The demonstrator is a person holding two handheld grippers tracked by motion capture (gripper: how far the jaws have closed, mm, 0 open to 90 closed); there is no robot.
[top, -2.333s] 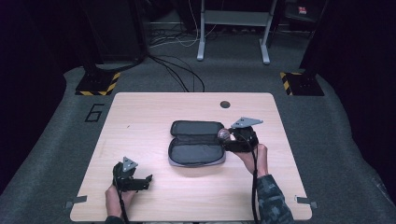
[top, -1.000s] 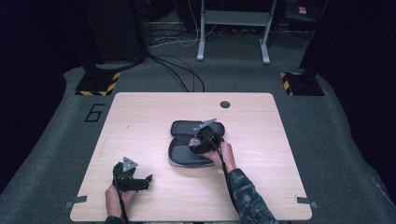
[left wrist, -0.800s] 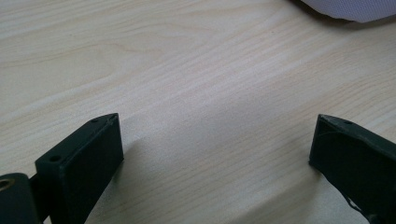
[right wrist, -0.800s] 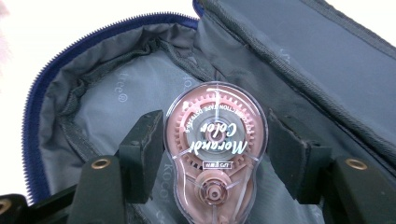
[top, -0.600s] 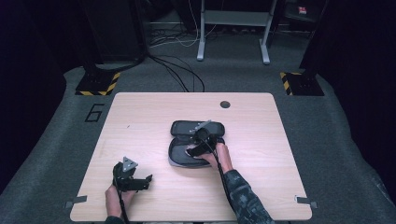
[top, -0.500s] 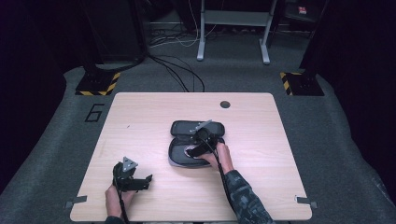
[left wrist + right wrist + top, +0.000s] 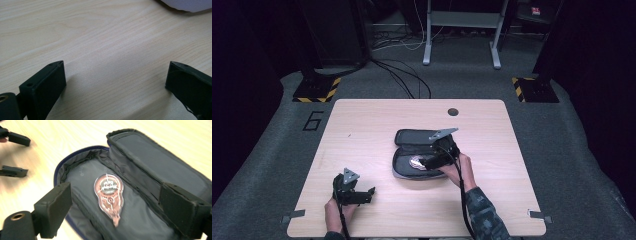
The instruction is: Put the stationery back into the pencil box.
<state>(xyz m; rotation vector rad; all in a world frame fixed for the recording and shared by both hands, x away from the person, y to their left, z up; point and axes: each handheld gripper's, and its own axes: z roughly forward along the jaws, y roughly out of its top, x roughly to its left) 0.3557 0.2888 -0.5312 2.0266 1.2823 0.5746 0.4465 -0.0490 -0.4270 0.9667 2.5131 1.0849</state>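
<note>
1. left gripper point(image 7: 371, 192): rests at the near left of the pale wooden table point(image 7: 362, 125), jaws spread wide with nothing but bare wood grain between them. it sits well apart from the case, so it is the farther hand.
2. open dark grey fabric zip pencil case point(image 7: 412, 137): lies at the table's middle, lid half folded back toward the far side, tray half toward the person.
3. clear teardrop-shaped correction tape dispenser with a reddish-brown wheel point(image 7: 109, 195): lies flat on the lining of the tray half, touching neither jaw. its long axis runs from round body to narrow tip, with the tip pointing toward the right gripper's camera.
4. right gripper point(image 7: 426, 162): hovers just over the tray half, jaws released and just been opening, nothing gripped. the dispenser lies straight ahead and below, between the lines of the two jaws. this is the nearer hand.
</note>
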